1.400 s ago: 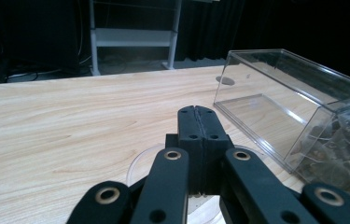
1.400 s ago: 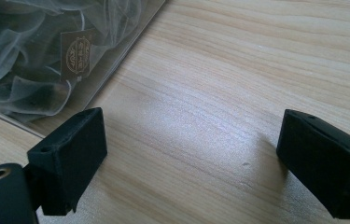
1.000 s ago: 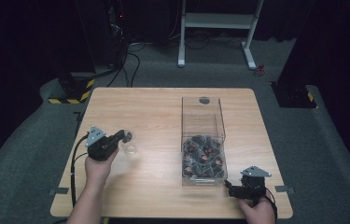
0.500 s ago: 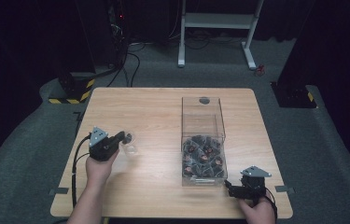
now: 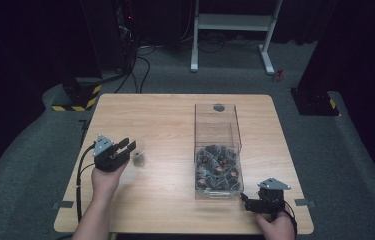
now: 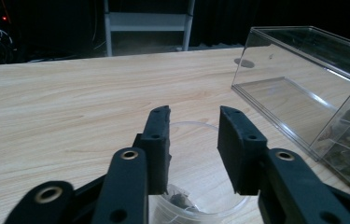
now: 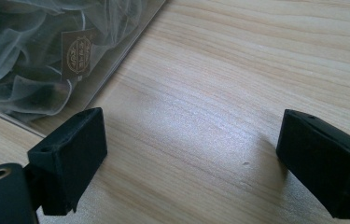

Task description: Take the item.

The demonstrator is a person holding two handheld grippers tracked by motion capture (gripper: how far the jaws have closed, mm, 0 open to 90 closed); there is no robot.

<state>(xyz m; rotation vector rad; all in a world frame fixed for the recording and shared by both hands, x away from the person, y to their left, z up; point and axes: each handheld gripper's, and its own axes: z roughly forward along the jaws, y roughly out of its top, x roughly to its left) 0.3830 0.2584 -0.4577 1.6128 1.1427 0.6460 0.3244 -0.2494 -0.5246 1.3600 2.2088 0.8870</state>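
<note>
Hovering parted above a clear plastic cup [image 6: 200, 186] — the left hand-held gripper [image 6: 193, 135], just opening, grasps nothing.

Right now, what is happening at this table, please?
A person holds a gripper in each hand. The left gripper hangs over a small clear cup with a tea bag inside; its jaws have just been opening, with nothing between them. The right gripper rests open beside the clear box of tea bags.
</note>
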